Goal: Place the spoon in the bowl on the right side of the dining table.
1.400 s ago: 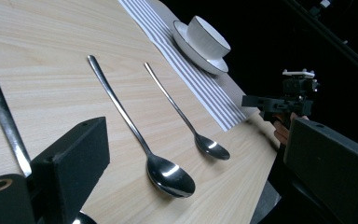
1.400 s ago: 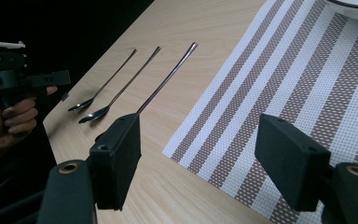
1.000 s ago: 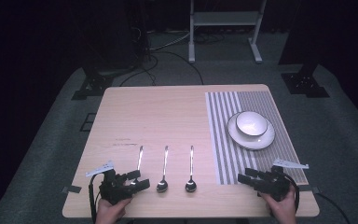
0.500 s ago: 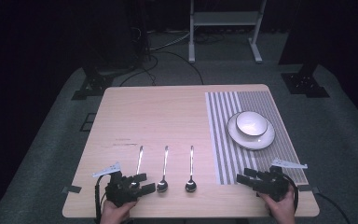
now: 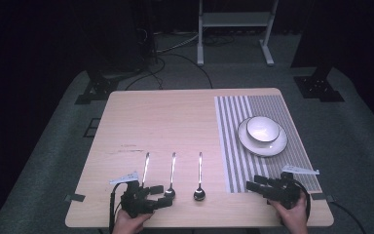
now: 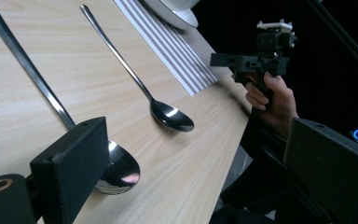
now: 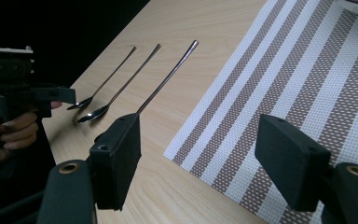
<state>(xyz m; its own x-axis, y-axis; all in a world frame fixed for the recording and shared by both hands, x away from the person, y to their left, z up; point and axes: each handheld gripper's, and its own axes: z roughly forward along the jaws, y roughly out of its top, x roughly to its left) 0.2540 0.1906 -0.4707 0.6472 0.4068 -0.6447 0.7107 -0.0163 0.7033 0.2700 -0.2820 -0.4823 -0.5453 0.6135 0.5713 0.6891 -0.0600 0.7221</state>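
Three metal spoons lie side by side near the table's front edge, handles pointing away: a left spoon (image 5: 146, 166), a middle spoon (image 5: 172, 176) and a right spoon (image 5: 199, 179). My left gripper (image 5: 161, 194) is at the front left, pointing right, open, with its tips beside the middle spoon's bowl (image 6: 117, 173). The right spoon (image 6: 170, 116) lies farther along that gripper's line of sight. My right gripper (image 5: 253, 184) is held open and empty over the front edge of the striped placemat (image 5: 233, 146), pointing left toward the spoons (image 7: 168, 77).
A white bowl (image 5: 263, 128) sits on a white plate (image 5: 277, 145) on the far part of the placemat. The wooden table (image 5: 165, 122) is bare behind the spoons. Dark floor, cables and stand legs surround the table.
My left gripper has shifted slightly right, closer to the spoon bowls. The right gripper and the spoons have stayed put.
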